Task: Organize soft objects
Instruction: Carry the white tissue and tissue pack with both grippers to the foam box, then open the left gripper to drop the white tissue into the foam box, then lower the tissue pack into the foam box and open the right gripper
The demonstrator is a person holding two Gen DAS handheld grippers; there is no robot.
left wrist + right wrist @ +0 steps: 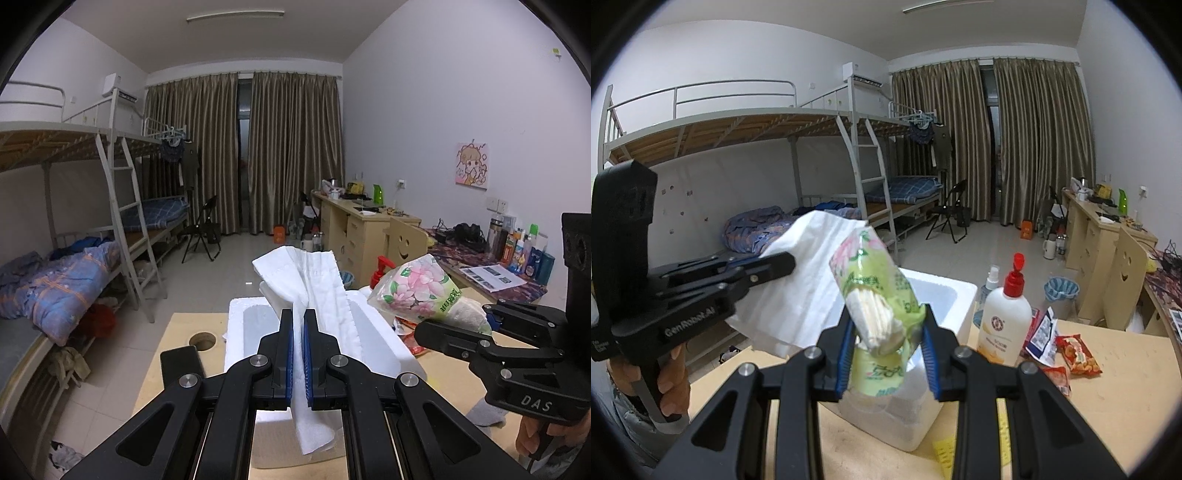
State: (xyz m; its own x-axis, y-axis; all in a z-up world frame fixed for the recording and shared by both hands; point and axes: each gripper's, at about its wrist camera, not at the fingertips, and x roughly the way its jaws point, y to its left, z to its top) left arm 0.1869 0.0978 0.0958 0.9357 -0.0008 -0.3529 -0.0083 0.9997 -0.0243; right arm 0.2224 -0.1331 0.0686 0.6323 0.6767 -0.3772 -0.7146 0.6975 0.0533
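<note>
A folded white cloth (314, 288) hangs pinched in my left gripper (298, 325), whose jaws are shut on it above the white foam box (373, 332). The same cloth (809, 266) shows in the right wrist view, where the left gripper (775, 264) comes in from the left. My right gripper (886, 332) is shut on a soft tissue pack (875, 284) in green flowered wrap, held over the foam box (945, 295). From the left wrist view the tissue pack (421, 288) sits in the right gripper (461, 321) just right of the cloth.
A wooden table (1126, 387) carries a white pump bottle with a red cap (1008, 317), a small spray bottle (991, 280) and snack packets (1078, 354). The table has a round hole (202, 339) at its left. Bunk beds (74, 258), desks (354, 229) and a folding chair (203, 232) stand behind.
</note>
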